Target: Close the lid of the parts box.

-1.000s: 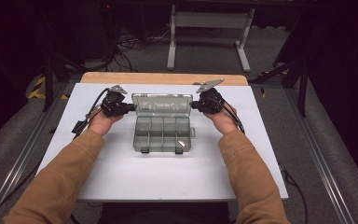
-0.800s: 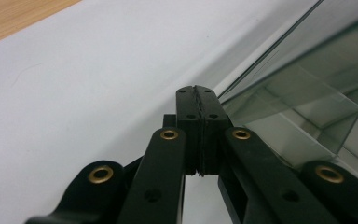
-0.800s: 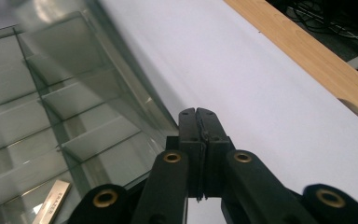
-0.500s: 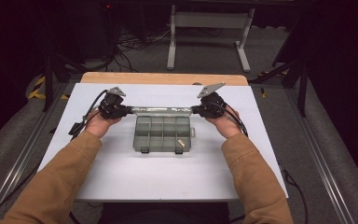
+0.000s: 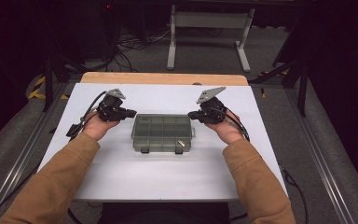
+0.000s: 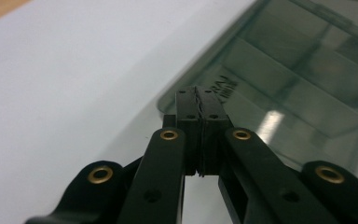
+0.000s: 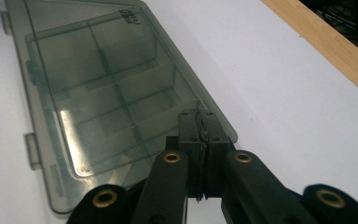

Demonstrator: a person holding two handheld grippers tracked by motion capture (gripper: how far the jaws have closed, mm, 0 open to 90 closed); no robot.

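Box (image 5: pixel 162 133), smoky clear, lid down, lies flat at centre frame on the white counter (image 5: pixel 168 172). Left gripper (image 5: pixel 131 112) just off its upper left corner, right gripper (image 5: pixel 192 114) at its upper right corner. Both jaws pressed together, empty. Tan sleeves enter from the bottom corners.

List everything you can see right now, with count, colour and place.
compartment box: one, smoky clear plastic, lid closed, middle of the table, between the two grippers
small pale piece: one, light tan, inside the box near its front right latch
table: one, white top with a wooden strip along the far edge
metal stand: one, grey, on the floor beyond the table
cables: several, black, on the floor behind the table
sleeves: two, tan, coming in from the bottom
left hand-held gripper: one, black, shut, at the box's left end
right hand-held gripper: one, black, shut, at the box's right end
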